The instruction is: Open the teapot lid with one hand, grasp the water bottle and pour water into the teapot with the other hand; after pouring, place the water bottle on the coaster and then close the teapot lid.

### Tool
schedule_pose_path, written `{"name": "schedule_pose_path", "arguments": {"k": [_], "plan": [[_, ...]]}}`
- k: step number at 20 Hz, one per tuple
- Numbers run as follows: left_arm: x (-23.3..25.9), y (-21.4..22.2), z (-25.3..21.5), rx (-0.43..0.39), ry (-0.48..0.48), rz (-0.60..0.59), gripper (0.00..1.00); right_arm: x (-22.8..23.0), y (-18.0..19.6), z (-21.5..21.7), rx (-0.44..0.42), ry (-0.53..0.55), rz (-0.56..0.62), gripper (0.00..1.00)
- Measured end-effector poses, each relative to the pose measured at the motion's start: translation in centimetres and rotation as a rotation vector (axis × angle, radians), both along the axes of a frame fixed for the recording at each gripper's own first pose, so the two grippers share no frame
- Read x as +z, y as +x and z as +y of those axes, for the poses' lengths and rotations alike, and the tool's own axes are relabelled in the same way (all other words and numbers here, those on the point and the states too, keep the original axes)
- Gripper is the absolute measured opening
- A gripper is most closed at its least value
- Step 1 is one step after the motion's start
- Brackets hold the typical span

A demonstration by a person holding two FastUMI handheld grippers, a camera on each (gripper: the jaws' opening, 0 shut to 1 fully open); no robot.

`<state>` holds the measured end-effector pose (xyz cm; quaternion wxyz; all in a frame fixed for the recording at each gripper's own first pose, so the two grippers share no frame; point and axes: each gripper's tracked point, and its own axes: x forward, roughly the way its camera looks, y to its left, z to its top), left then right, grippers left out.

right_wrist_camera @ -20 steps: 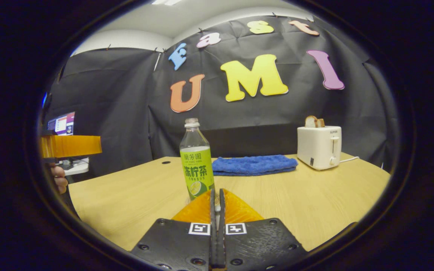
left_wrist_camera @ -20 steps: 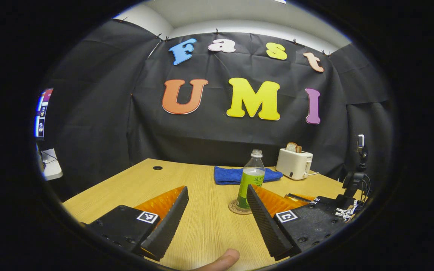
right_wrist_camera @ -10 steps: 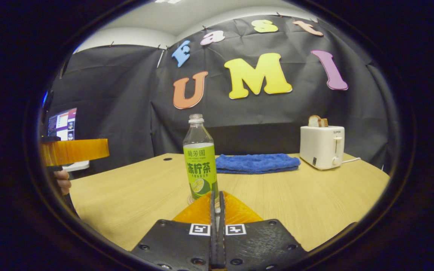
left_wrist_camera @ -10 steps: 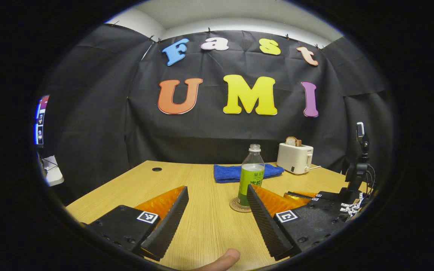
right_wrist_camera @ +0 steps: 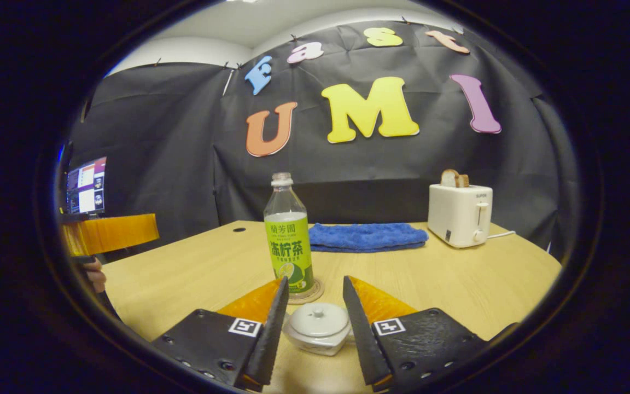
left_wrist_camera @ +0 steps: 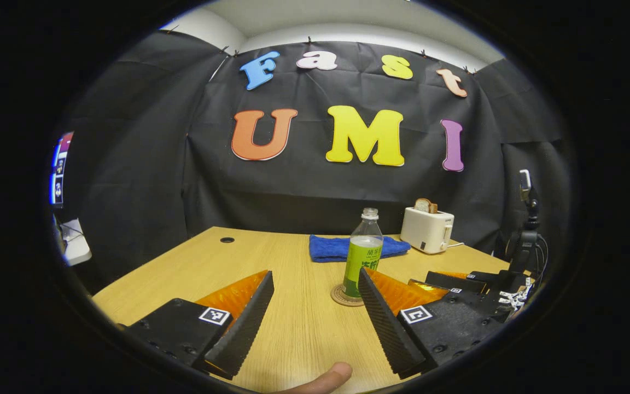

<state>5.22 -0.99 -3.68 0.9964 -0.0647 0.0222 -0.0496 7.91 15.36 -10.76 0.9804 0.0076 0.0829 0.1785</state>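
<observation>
Right gripper view: my right claw [right_wrist_camera: 315, 334] hangs low over the wooden bench [right_wrist_camera: 457, 284], its two fingers spread apart. Between them sits a small white teapot [right_wrist_camera: 318, 328] with its lid [right_wrist_camera: 318, 317] on; neither finger touches it. Just beyond the teapot, a water bottle [right_wrist_camera: 287, 241] with a green label stands upright on a round coaster [right_wrist_camera: 309, 295]. Farther back lie a folded blue cloth [right_wrist_camera: 367, 237] and, to its right, a white toaster [right_wrist_camera: 460, 215] with bread in its slot. At the far left edge I see my left claw held off the bench edge, with fingers of a hand [right_wrist_camera: 95, 273] below it.

Left gripper view: my left claw [left_wrist_camera: 315, 312] is also spread wide, holding nothing, above bare bench. The bottle [left_wrist_camera: 363, 257] on its coaster [left_wrist_camera: 342, 298] stands ahead, just behind the claw's right finger. My right claw [left_wrist_camera: 457, 282] shows low at the right, near a black stand [left_wrist_camera: 523, 241].
</observation>
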Motion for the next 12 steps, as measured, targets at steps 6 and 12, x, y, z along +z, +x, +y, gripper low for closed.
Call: {"name": "schedule_pose_path", "arguments": {"k": [6,12], "plan": [[1.6,-1.2,1.2,0.02,0.009,-0.023,0.97,6.0,-2.9,-3.2,-0.073,0.028,-0.073,0.91],[2.1,-2.1,0.6,0.066,0.063,-0.024,0.98,11.8,-5.8,-8.3,-0.131,-0.051,-0.177,0.93]]}}
